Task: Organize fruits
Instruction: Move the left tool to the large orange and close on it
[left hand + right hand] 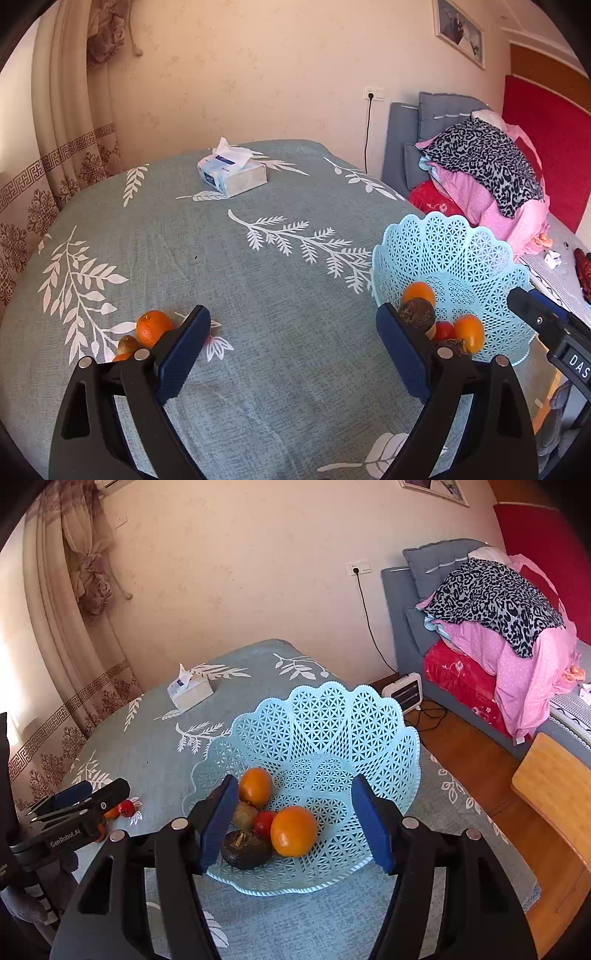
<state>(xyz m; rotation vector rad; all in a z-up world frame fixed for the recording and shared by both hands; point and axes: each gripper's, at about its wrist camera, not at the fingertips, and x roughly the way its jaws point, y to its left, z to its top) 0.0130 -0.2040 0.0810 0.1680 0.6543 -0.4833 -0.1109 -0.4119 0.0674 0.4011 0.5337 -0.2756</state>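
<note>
Left wrist view: the left tool hangs with its jaws spread wide and nothing between them, only the leaf-patterned tabletop below. A tangerine lies on the cloth just outside the left finger, with a small brown fruit touching it on the near side. The pale blue lattice basket sits to the right, just beyond the right finger, with fruit in its bottom. A tissue box stands well apart at the far side. The right tool's tip shows at the right edge.

Right wrist view: the right tool is poised over the near rim of the basket, jaws half spread and touching nothing. Between the fingers, lower down in the basket, lie a large orange, a small red fruit, a dark round fruit, a brown one and a second orange. The left tool is off to the left, beside a red fruit on the cloth.
</note>
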